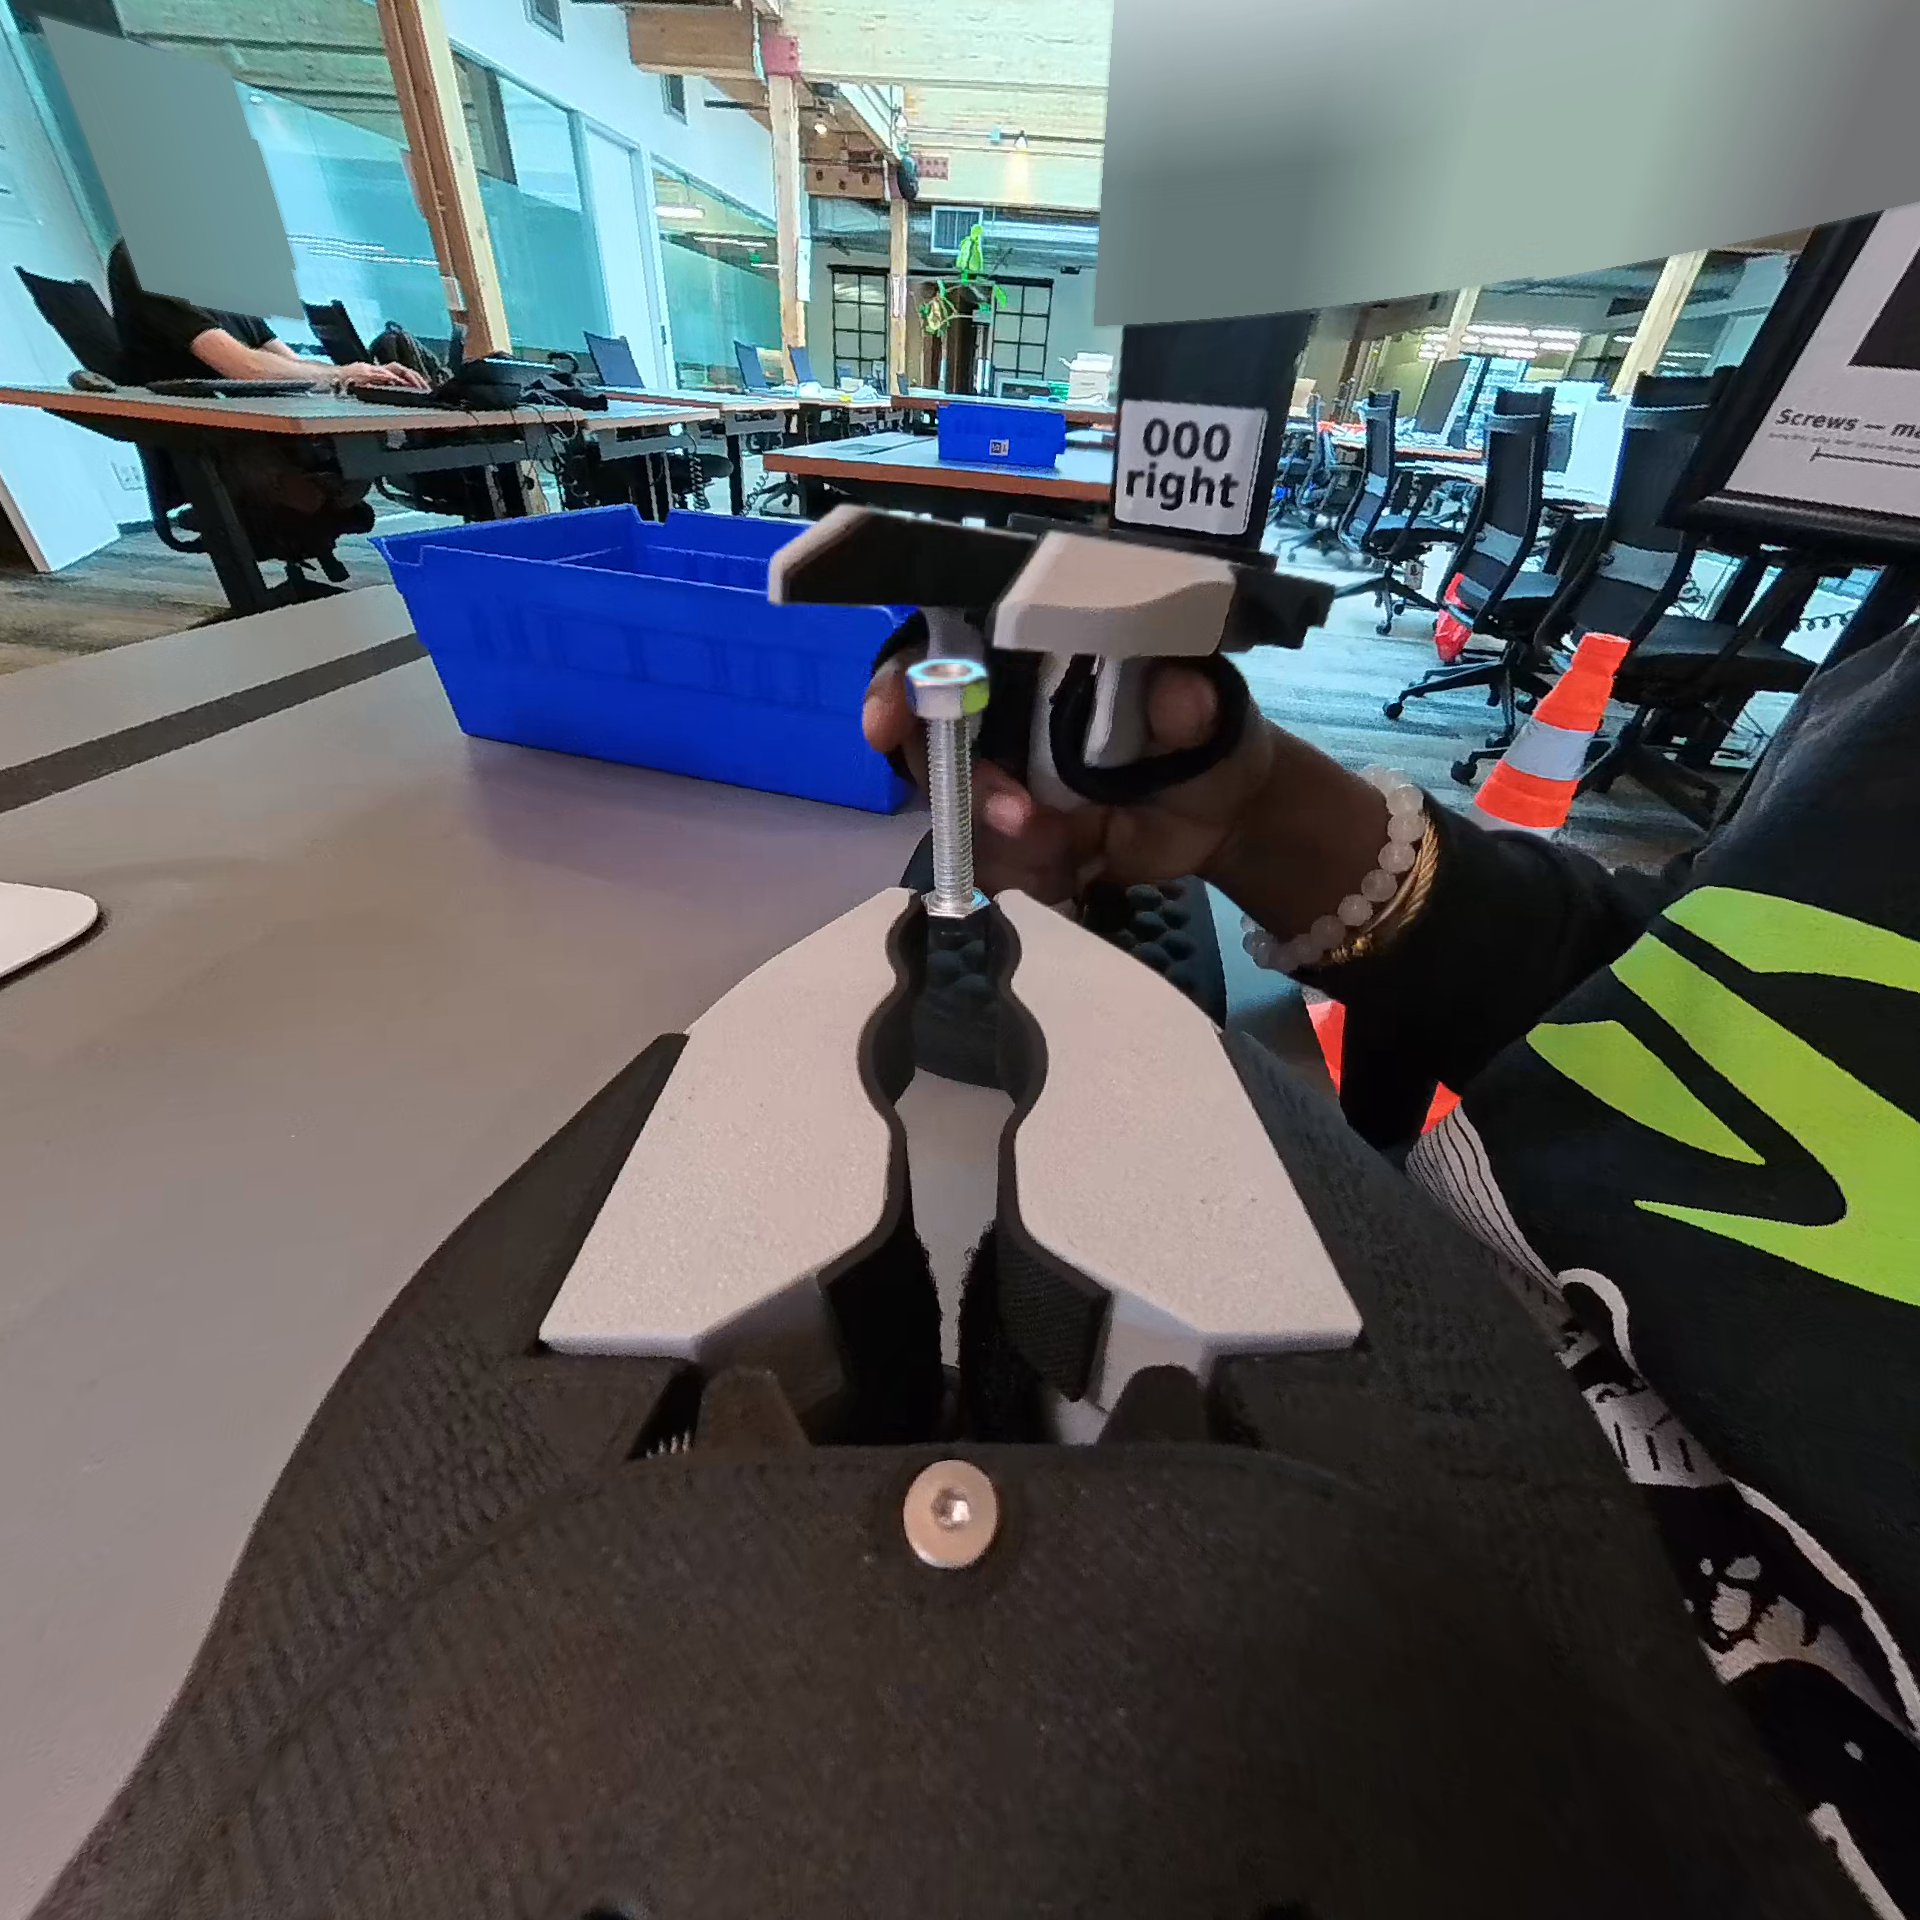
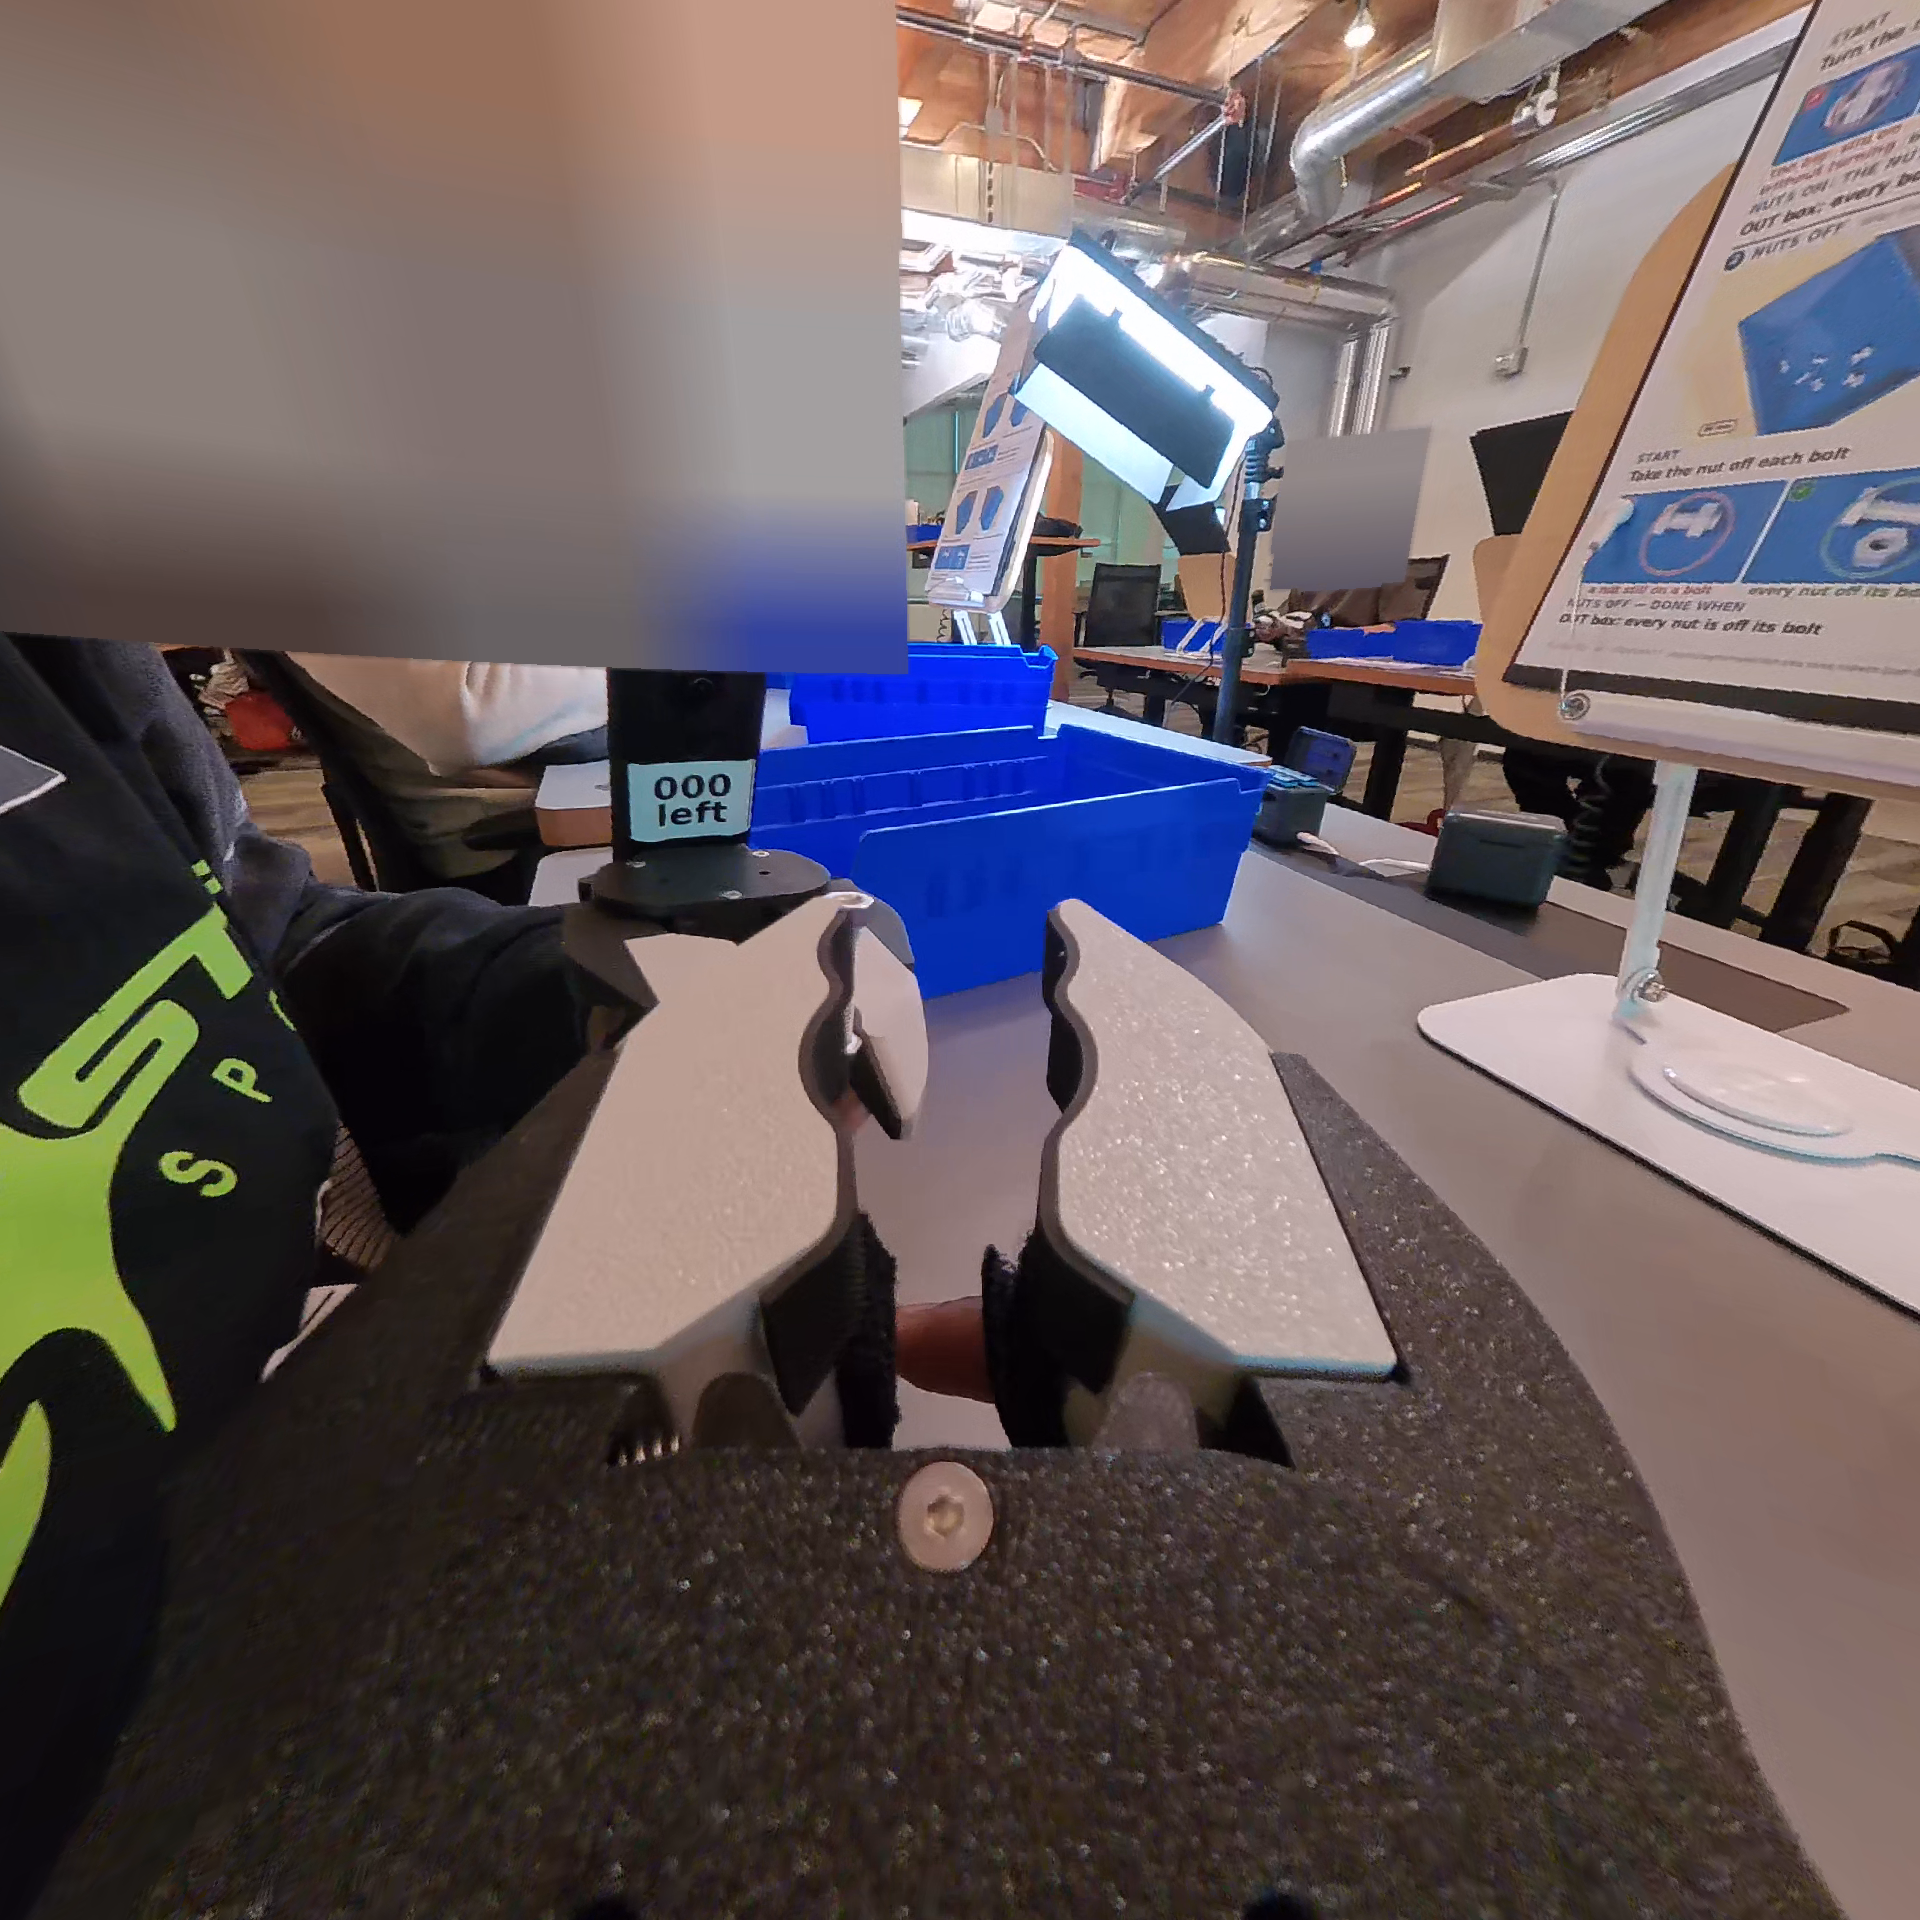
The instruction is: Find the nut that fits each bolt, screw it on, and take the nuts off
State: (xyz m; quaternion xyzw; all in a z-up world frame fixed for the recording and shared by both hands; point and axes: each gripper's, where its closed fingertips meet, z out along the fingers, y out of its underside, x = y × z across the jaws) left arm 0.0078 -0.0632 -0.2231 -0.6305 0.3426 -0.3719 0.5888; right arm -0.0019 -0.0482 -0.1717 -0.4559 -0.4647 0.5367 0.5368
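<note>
My left gripper [image 1: 956, 920] is shut on the head of a silver bolt [image 1: 951, 800], which stands upright with its threaded shaft pointing up. A silver nut [image 1: 945, 691] sits at the top of the shaft. My right gripper [image 1: 914, 592] hovers just above and behind the nut, held in a hand. In the right wrist view my right gripper [image 2: 951, 971] is open and empty. There the bolt [image 2: 852, 1023] is mostly hidden behind its left finger, and the left gripper [image 2: 717, 904] shows to the left.
A blue bin [image 1: 644, 665] stands on the grey table [image 1: 312, 1039] behind the bolt; it also shows in the right wrist view [image 2: 1039, 873]. An instruction board on a white stand [image 2: 1652, 935] is at the right. An orange cone [image 1: 1558, 727] stands on the floor. The tips of one gripper are about 5 cm away from the tips of the other.
</note>
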